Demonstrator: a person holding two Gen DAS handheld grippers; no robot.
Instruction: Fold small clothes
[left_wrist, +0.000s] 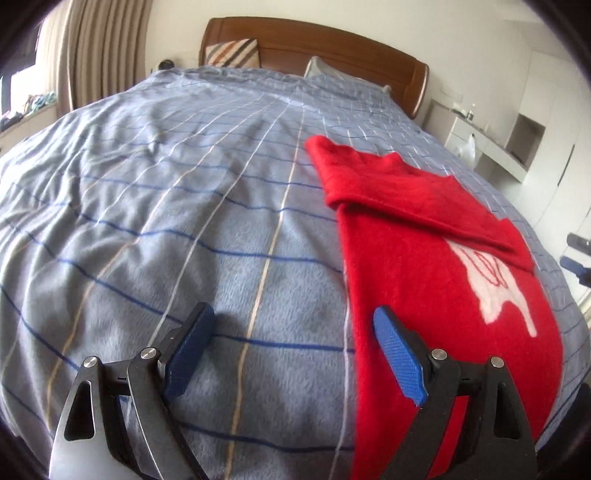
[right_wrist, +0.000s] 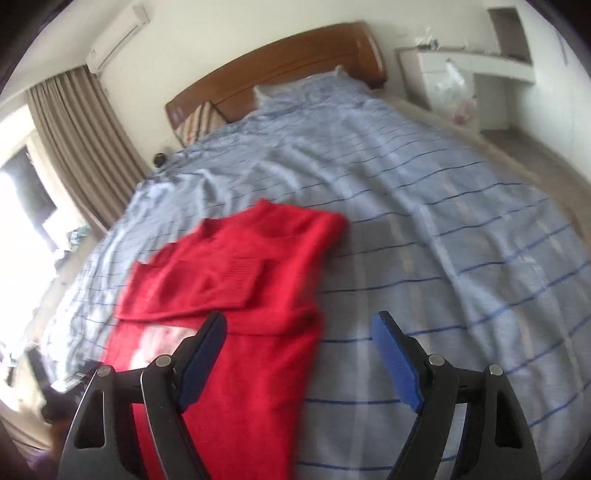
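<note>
1. My left gripper (left_wrist: 291, 350) has its jaws wide apart with nothing between them — it hangs over the blue striped duvet (left_wrist: 147, 221), its right finger just above the near left edge of the red sweater (left_wrist: 424, 258).
2. My right gripper (right_wrist: 299, 354) is also spread and empty, straddling the sweater's right edge.
3. The sweater lies flat on the bed, toward its foot. Both sleeves look folded in across the chest (the right-wrist view is blurred, so I judge this loosely).
4. I reckon we're about halfway — the lower body is still stretched long, so folding it up remains.
</note>
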